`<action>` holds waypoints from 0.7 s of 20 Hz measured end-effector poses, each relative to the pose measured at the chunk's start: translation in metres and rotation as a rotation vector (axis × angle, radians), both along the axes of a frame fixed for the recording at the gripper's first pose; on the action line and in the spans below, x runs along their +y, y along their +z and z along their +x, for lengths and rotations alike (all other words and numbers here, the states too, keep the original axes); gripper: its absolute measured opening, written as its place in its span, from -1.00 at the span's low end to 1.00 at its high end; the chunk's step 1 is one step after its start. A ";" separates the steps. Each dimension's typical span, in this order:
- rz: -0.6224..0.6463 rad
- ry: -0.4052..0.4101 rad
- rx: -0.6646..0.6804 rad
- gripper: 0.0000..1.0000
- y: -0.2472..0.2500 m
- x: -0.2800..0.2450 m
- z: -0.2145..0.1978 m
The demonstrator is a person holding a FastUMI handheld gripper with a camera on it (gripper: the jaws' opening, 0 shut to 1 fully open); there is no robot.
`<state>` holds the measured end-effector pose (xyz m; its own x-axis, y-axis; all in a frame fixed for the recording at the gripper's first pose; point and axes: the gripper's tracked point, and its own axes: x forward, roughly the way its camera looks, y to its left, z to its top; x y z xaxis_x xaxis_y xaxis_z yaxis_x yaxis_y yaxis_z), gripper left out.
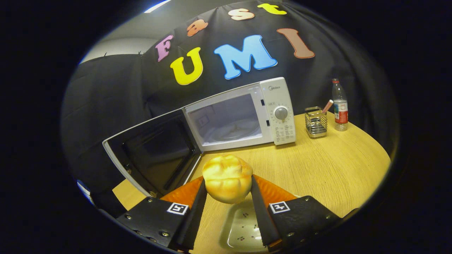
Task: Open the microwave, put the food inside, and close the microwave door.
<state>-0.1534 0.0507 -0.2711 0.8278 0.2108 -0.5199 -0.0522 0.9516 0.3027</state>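
- The gripper (pixel 227 183) is squeezing a round yellow bun (pixel 227 178). One finger presses on each side of it.
- The bun is up in the air. It sits between the fingers, above a small pale plate (pixel 243 229) that lies on the wooden counter (pixel 335 165).
- The microwave (pixel 240 114) is straight ahead of the bun and a little way beyond it, near the back of the counter.
- Its door (pixel 152 151) is swung wide open to the left side. The hole where the food goes is light inside, and a round glass tray (pixel 235 130) lies on the bottom.
- So the way in looks free. I think the next move is to push the bun forward and a bit up into the hole, then let it go on the tray.
- The open door edge is close to the left finger, so the gripper should keep clear of it.
- A metal holder (pixel 316 121) and a bottle (pixel 340 106) stand well off to the right, out of the way.
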 end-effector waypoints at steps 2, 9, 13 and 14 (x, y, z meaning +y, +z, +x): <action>-0.006 -0.009 -0.014 0.37 0.003 0.007 0.023; -0.007 -0.030 -0.051 0.37 0.006 0.037 0.102; 0.047 -0.065 -0.042 0.37 -0.006 0.053 0.149; 0.049 -0.085 -0.041 0.37 -0.012 0.053 0.161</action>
